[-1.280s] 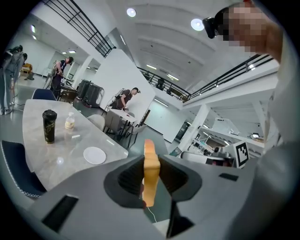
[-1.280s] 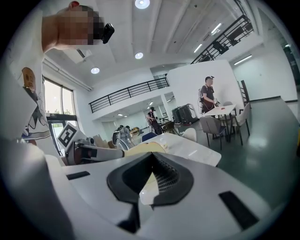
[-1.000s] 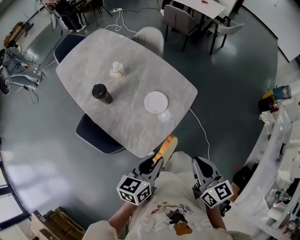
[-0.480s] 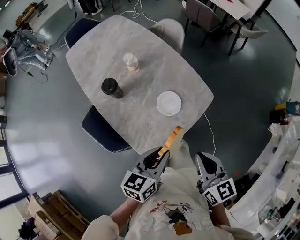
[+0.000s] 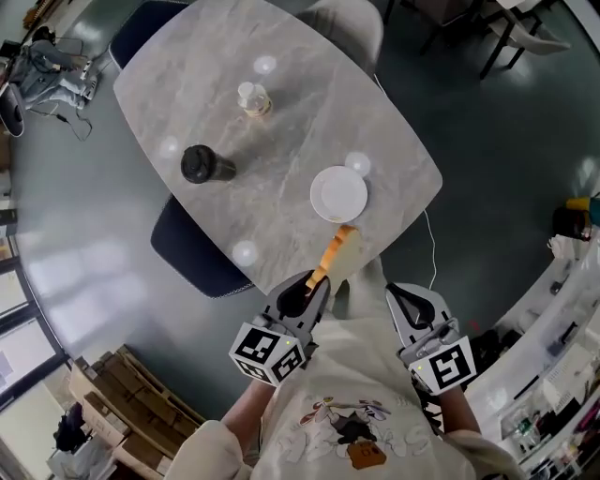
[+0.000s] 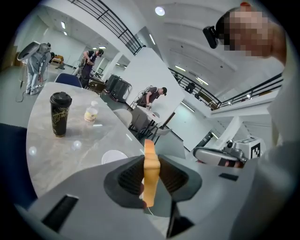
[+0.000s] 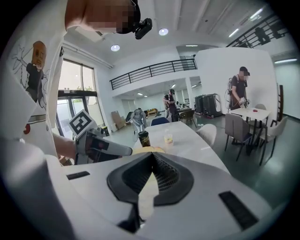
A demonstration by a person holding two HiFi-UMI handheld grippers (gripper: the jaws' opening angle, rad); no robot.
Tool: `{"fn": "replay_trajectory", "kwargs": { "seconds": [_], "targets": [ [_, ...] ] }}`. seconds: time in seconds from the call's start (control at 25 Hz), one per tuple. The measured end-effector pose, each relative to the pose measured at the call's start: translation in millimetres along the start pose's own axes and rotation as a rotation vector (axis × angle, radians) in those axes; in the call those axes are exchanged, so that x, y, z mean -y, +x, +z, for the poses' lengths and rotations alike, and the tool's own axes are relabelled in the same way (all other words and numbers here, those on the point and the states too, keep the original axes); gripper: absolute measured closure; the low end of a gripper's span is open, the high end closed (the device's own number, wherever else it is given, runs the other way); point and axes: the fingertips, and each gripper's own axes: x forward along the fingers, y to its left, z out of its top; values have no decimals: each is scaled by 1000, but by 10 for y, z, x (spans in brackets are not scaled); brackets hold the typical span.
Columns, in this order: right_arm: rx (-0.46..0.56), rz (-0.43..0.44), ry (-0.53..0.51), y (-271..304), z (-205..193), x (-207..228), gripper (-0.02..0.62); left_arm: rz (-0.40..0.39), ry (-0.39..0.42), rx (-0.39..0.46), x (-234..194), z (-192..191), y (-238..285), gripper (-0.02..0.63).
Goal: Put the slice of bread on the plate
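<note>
The slice of bread [image 5: 336, 255] stands on edge, tan crust up, and my left gripper [image 5: 314, 281] is shut on its near end. Its far end reaches over the near edge of the grey marble table [image 5: 281, 122], just short of the white plate [image 5: 338, 194]. In the left gripper view the bread [image 6: 151, 171] is pinched between the dark pads, with the plate [image 6: 114, 156] ahead and to the left. My right gripper [image 5: 412, 302] hangs to the right, off the table; its jaws meet at the tips with nothing between them [image 7: 151, 157].
A black cup [image 5: 202, 164] and a small pale bottle [image 5: 253, 98] stand farther back on the table. A dark blue chair [image 5: 192, 248] is tucked in at the left edge, a pale chair [image 5: 347, 23] at the far side. People stand in the background.
Both grippers and the bread have moved forward toward the table. The bread's tip went from off the table edge to over it, close to the plate. The grip is unchanged.
</note>
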Motion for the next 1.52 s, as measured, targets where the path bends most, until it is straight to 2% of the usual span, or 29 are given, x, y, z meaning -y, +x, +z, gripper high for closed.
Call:
{"fn": "replay_trajectory", "kwargs": {
  "seconds": [0.12, 0.44, 0.6, 0.72, 0.96, 1.08, 1.24, 1.36, 1.52],
  "targets": [
    [-46, 57, 0, 179, -114, 133, 589, 18, -29, -10, -194, 30, 219, 506],
    [-123, 192, -35, 682, -379, 363, 589, 2, -13, -42, -458, 51, 670, 506],
    [-153, 218, 43, 880, -529, 603, 590, -6, -20, -70, -550, -55, 844, 506],
    [-152, 204, 7, 1020, -620, 767, 589, 1, -32, -88, -625, -129, 973, 506],
    [-195, 173, 50, 1183, -1002, 1002, 591, 20, -33, -103, -761, -250, 1118, 506],
    [-186, 191, 76, 1238, -1078, 1001, 591, -5, -43, -101, -779, -253, 1214, 506],
    [-186, 206, 140, 1342, -1186, 1026, 591, -44, -97, -109, -842, -298, 1426, 506],
    [-208, 208, 146, 1398, -1324, 1108, 590, -62, -137, -133, -948, -393, 1592, 506],
    [-213, 232, 173, 1468, -1394, 1138, 591, -61, -130, -141, -1082, -362, 1730, 506]
  ]
}}
